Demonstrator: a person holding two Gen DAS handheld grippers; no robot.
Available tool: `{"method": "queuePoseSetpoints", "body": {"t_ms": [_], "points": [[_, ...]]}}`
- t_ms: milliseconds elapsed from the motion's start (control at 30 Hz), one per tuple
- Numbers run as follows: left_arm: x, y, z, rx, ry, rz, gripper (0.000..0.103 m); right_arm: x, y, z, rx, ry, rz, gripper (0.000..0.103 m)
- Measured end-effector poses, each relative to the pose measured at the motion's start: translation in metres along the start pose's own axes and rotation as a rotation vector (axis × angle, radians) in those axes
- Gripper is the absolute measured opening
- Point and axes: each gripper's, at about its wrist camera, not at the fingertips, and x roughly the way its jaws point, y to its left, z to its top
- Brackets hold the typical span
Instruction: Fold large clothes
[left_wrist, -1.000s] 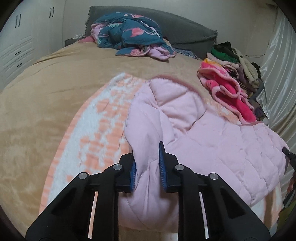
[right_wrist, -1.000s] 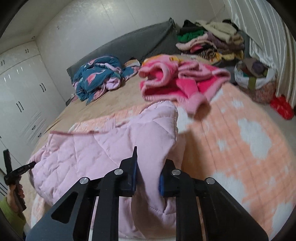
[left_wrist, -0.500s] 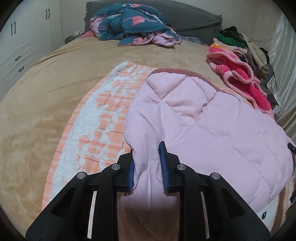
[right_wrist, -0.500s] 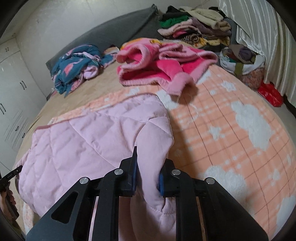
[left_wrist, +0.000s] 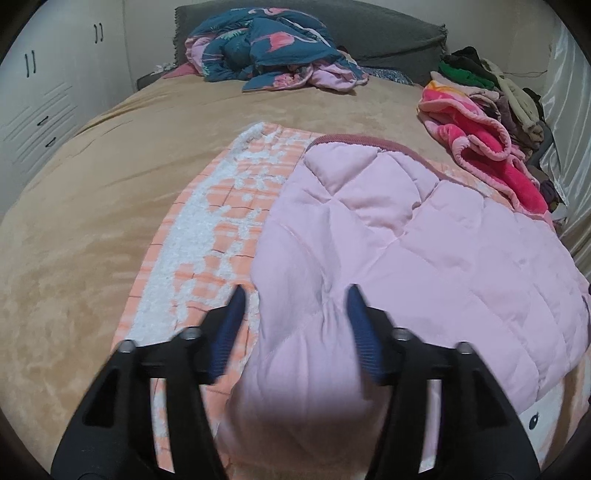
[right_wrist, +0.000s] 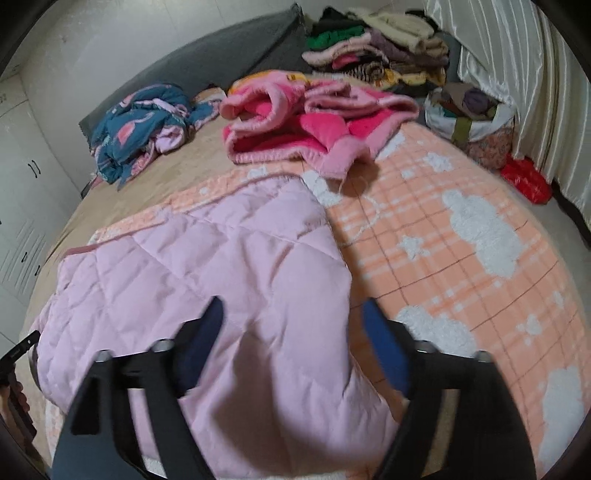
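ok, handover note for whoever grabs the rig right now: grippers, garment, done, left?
Left gripper: open, fingers either side of the pink quilted garment's near-left edge, not clamped.
Right gripper: open, fingers straddling its near-right edge.
The garment lies spread, fairly flat, on the orange cloud blanket on the bed.
Done: laid out, both corners released.
Left: probably regrip and make the next folds. The hot-pink fleece and blue flamingo bundle lie unfolded further back.
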Motion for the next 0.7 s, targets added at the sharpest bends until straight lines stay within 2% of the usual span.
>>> {"method": "queuePoseSetpoints", "body": {"t_ms": [67, 100, 167, 233, 400, 700], "points": [[-0.008, 0.000, -0.002, -0.004, -0.011, 0.000, 0.068, -0.012, 0.002, -0.001, -0.010, -0.022, 0.018, 0.090], [-0.013, 0.000, -0.002, -0.004, -0.016, 0.003, 0.070, -0.019, 0.004, -0.002, -0.013, -0.031, 0.029, 0.093], [-0.024, 0.000, -0.005, -0.012, -0.029, 0.004, 0.087, -0.033, 0.007, -0.004, -0.019, -0.056, 0.045, 0.097], [-0.032, -0.001, -0.008, -0.018, -0.038, 0.003, 0.093, -0.045, 0.010, -0.007, -0.027, -0.074, 0.061, 0.097], [-0.057, -0.002, -0.019, -0.034, -0.055, -0.006, 0.094, -0.078, 0.017, -0.017, -0.045, -0.115, 0.092, 0.098], [-0.098, -0.007, -0.044, -0.068, -0.080, -0.069, 0.094, -0.124, 0.019, -0.041, -0.053, -0.155, 0.127, 0.098]]}}
